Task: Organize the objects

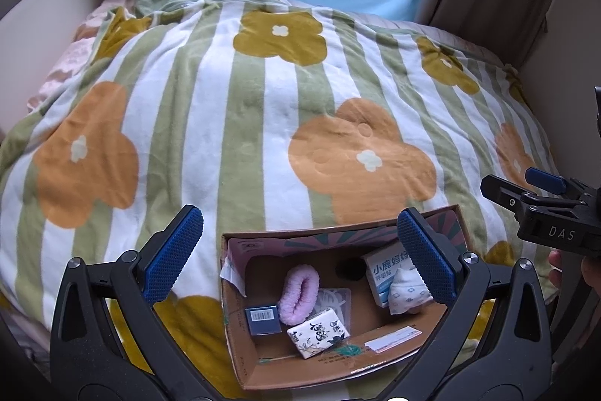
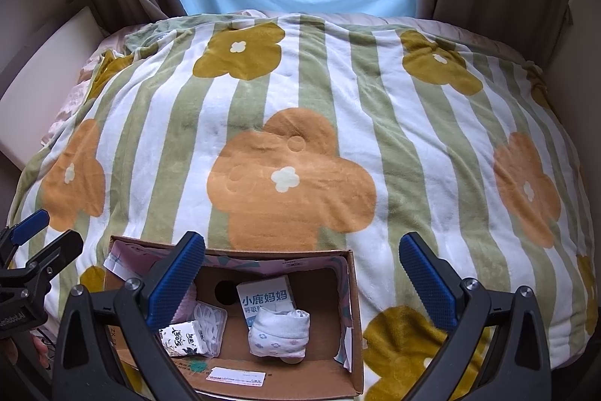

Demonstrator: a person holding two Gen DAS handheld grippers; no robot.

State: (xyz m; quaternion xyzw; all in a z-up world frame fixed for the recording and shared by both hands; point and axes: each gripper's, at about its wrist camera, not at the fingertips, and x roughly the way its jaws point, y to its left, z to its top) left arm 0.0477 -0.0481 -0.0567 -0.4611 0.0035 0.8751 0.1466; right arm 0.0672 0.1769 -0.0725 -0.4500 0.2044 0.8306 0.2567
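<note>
Cardboard box (image 1: 379, 356) sits on the blanket (image 1: 263, 123) at 6 o'clock, holding a pink scrunchie (image 1: 298, 292), tissue pack (image 1: 318, 332), rolled socks (image 2: 280, 333) and a white carton (image 2: 265, 299). Left gripper (image 1: 300, 258) and right gripper (image 2: 302, 279): jaws spread, empty. Contents look light and soft; judge socks best pinched mid-roll.

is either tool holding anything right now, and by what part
Nothing is held. The left tool and right tool are both open and empty above the cardboard box.

Left tongs (image 1: 300, 258) and right tongs (image 2: 304, 273), both agape, empty.
</note>
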